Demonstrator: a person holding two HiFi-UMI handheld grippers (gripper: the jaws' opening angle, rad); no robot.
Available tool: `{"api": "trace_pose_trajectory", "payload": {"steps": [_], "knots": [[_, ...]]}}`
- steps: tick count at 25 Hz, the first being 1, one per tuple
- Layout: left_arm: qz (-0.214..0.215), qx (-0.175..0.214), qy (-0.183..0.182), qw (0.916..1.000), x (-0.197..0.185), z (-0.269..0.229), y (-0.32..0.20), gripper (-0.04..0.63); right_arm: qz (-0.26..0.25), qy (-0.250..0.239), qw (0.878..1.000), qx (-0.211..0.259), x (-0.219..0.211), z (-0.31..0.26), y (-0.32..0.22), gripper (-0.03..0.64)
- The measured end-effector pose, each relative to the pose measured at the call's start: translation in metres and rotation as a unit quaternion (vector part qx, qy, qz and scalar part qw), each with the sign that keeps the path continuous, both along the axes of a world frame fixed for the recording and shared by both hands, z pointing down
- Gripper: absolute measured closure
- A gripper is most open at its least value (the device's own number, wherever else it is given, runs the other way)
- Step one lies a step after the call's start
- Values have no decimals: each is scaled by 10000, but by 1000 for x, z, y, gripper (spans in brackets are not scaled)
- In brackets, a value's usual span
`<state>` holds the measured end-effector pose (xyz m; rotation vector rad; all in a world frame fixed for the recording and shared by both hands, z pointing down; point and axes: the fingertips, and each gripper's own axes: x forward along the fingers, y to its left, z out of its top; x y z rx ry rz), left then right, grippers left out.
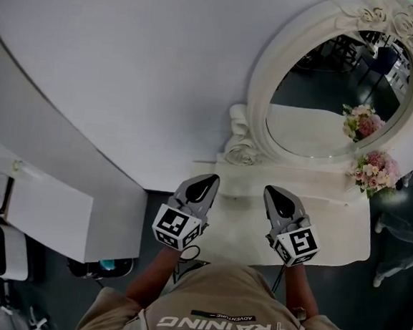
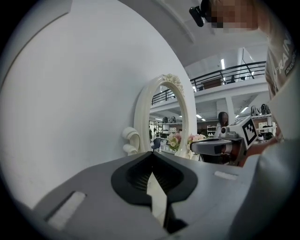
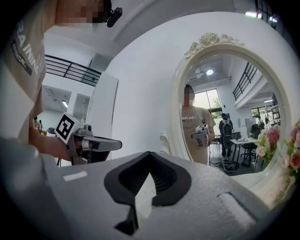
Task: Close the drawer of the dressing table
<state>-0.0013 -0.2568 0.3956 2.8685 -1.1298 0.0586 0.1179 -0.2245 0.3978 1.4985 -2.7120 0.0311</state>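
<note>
The left claw is pressed together with nothing in it, and so is the right claw just beside it. Both hang over the near part of the white surface, with their tips pointing to the back. I cannot see the drawer in any view. I think it sits under the claws, below the front edge, hidden by the surface and the person's body. Past the right claw, a bunch of flowers stands at the far corner. Behind both claws the round mirror stands up against the wall. Things could go wrong from here. The claws are up high, so a push now would miss the drawer. If just one claw pushes on one side, the drawer may go in crooked and get stuck. A hard shove could shake the surface and tip the flowers over.
</note>
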Motion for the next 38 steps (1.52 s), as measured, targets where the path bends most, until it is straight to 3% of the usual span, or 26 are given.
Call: {"api": "trace_pose_trajectory", "payload": {"steps": [4, 10, 20, 25, 38], "knots": [[56, 161, 78, 9998, 2, -19, 8, 577, 51, 10, 9996, 261, 3, -19, 5, 615], [-47, -118, 98, 9999, -3, -1, 0, 577, 27, 71, 9998, 202, 2, -15, 6, 615], [-316, -33, 92, 9995, -19, -2, -5, 577, 40, 226, 9990, 373, -1, -27, 1, 615], [-313, -192, 325, 9988, -22, 2, -6, 577, -9, 314, 9990, 323, -7, -24, -3, 615], [-282, -243, 243, 9990, -22, 14, -12, 577, 16, 161, 9997, 161, -5, -18, -9, 615]]}}
